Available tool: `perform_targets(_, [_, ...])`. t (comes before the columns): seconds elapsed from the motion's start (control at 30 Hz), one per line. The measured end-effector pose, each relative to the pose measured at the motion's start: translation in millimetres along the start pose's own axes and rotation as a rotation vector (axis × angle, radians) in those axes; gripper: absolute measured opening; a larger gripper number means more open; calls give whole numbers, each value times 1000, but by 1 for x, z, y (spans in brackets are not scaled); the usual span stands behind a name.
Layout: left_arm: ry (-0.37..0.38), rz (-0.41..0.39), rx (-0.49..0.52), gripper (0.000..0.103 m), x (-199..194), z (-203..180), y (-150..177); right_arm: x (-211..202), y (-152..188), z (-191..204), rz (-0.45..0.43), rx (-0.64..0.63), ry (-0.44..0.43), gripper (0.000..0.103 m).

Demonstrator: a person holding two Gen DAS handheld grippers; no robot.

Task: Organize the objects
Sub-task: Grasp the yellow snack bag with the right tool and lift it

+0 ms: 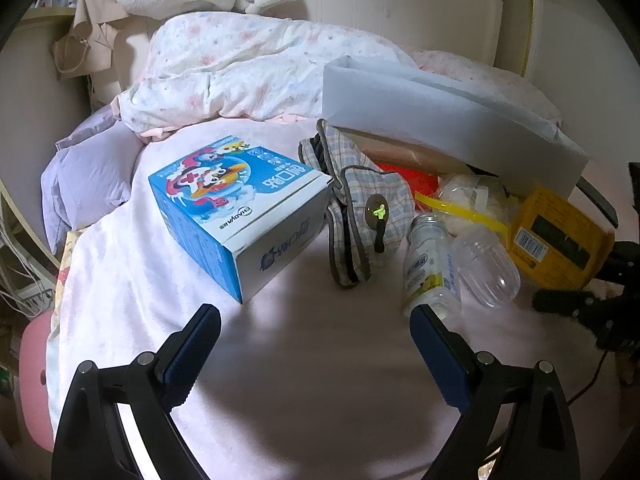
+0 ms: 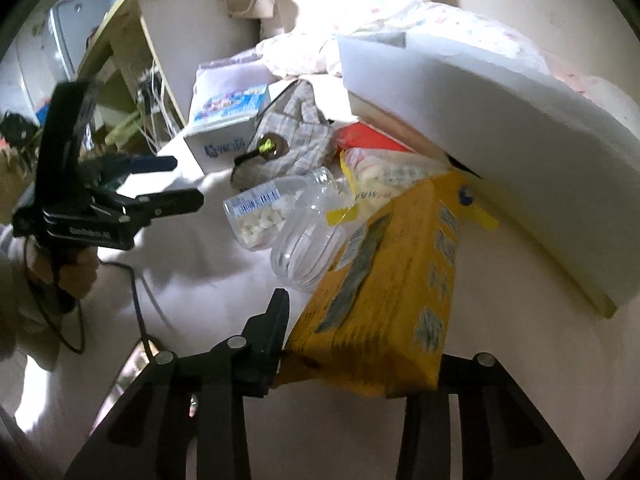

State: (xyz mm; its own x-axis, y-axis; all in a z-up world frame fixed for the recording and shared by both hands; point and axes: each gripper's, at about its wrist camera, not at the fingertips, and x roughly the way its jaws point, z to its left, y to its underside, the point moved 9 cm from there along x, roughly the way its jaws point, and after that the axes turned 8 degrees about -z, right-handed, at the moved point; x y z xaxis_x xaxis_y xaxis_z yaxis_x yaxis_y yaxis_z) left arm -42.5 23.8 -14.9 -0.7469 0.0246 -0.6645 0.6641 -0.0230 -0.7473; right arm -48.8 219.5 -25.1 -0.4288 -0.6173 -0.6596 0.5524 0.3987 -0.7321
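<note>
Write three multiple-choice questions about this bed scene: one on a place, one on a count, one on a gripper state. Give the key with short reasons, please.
1. In the left wrist view, where is the blue box?
A. On top of the white foam board
B. Just left of the plaid pouch
C. Inside the yellow box

2. How many clear plastic bottles lie on the pink blanket?
A. One
B. Two
C. Four

3. What is the state of the left gripper?
A. Open, with nothing between its fingers
B. Shut on the blue box
C. Shut on a bottle

Key:
1 B, the box stands right against the pouch's left side.
2 B, one labelled bottle and one ribbed bottle lie side by side.
3 A, its fingers stand wide apart over bare blanket.
</note>
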Motion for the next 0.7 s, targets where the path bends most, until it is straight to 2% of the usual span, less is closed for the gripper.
perform_targets(0.07, [12,-1,-6,95,-1,2,-5,-8,-5,-2,-19,-18,32,24])
perform_targets(0.13, [29,2,-9,95,-3,1,-4,-17,-12,-3,-45,-27,46,21])
perform_targets(0.23, [38,6,-4,95,-2,0,-5,-25,-22,0,-85,-28,34,20])
perform_targets(0.5, [43,8,16,95,-4,-4,-6,-27,-26,-1,-91,-21,28,20])
perform_targets(0.7, [57,-25,11,95,-8,-6,-24,-34,-41,3,-123,-8,10,20])
